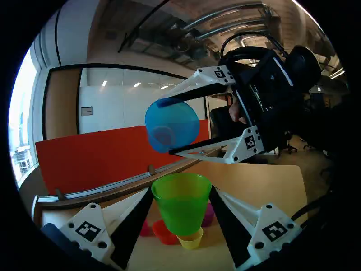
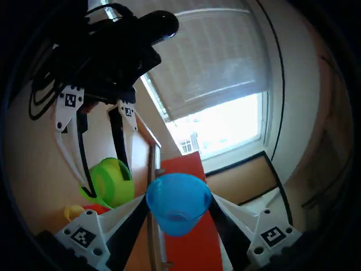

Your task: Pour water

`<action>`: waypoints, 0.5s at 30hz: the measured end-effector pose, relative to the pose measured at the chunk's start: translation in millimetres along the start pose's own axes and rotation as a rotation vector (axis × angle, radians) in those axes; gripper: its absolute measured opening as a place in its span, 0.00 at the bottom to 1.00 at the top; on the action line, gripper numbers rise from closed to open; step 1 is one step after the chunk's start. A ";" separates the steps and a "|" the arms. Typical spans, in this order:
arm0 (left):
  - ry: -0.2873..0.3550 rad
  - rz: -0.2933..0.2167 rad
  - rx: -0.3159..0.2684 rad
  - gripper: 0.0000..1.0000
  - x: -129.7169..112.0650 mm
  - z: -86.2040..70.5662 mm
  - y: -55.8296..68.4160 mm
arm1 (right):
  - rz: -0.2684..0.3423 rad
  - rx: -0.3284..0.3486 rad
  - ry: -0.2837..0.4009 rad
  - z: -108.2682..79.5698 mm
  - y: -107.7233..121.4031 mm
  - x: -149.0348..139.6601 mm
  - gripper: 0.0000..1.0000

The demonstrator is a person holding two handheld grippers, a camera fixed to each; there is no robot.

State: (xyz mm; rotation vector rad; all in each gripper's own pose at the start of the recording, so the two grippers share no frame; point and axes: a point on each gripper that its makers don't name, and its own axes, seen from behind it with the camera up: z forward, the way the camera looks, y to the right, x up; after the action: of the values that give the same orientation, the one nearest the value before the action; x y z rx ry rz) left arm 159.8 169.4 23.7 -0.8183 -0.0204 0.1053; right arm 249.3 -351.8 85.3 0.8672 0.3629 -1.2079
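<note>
While pressing both black fingers [image 1: 135,221] against the green cup [image 1: 182,207] just under its rim, holds it upright with the mouth open upward: left gripper [image 1: 181,192], clenched on the cup from either side. Straight above the green cup and apart from it, clamps the blue cup [image 1: 171,124] between both fingers: right gripper [image 1: 164,128], grasping it tipped well off upright, mouth turned down toward the green cup. Cannot tell whether any water lies in the blue cup. Behind that gripper, up and to the right of the green cup, a hand [image 1: 234,110] on the black grip. Beneath the green cup, on the wooden table [image 1: 261,180]: a yellow cup [image 1: 190,238], a red cup [image 1: 163,231] and a purple cup [image 1: 207,216], close together. Beyond the green cup, a red panel [image 1: 90,158].
</note>
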 end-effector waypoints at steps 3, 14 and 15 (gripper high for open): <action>-0.001 0.002 0.001 0.88 0.1 -0.1 0.0 | 0.062 0.002 0.000 -1.4 -1.8 -3.0 0.91; -0.003 -0.001 0.009 0.88 0.7 -2.7 -2.3 | 0.296 0.001 -0.011 -4.8 -9.2 -14.5 0.91; -0.005 -0.001 0.010 0.88 0.7 -3.1 -2.6 | 0.318 0.003 -0.011 -5.2 -10.2 -15.2 0.91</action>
State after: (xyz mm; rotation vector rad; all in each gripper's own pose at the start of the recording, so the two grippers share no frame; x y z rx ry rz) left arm 161.0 165.4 23.5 -0.8084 -0.0246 0.1065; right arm 235.6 -338.8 88.2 0.8834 0.2039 -0.9182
